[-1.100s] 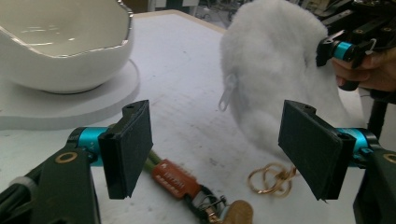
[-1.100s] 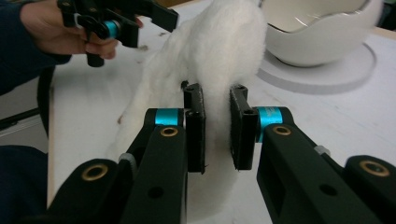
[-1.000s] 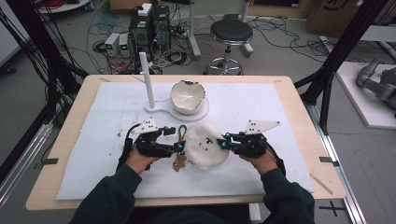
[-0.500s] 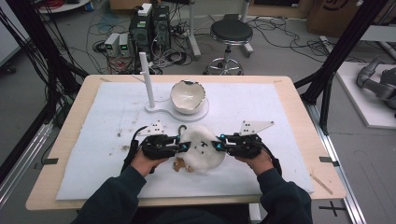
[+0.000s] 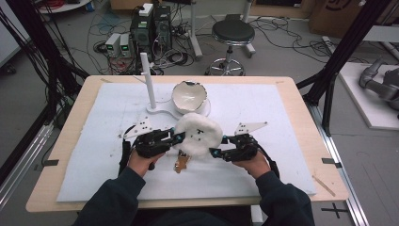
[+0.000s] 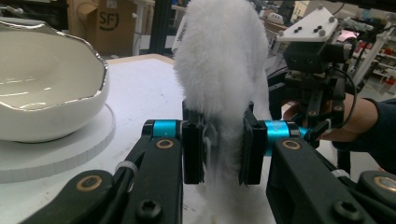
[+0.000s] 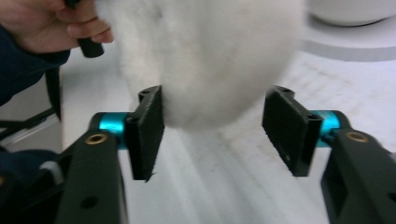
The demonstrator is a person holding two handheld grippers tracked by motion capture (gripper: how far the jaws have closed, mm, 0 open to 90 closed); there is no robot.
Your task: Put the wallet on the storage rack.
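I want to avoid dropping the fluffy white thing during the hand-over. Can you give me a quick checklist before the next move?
1. Left gripper clamped on the fluffy white thing: ok.
2. Right gripper let go: ok, its jaws have just been opening and the right pad stands apart from the fluff.
3. Fluff clear of the left pad in the right gripper view: cannot tell.
4. White bowl out of the way: ok, beyond the fluff.
5. White post upright and apart: ok.

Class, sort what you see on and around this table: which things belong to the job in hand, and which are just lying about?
In the job:
white fluffy piece
left gripper, shut on it
right gripper, jaws just opened

Lying about:
white bowl
white post
small brown thing
stool
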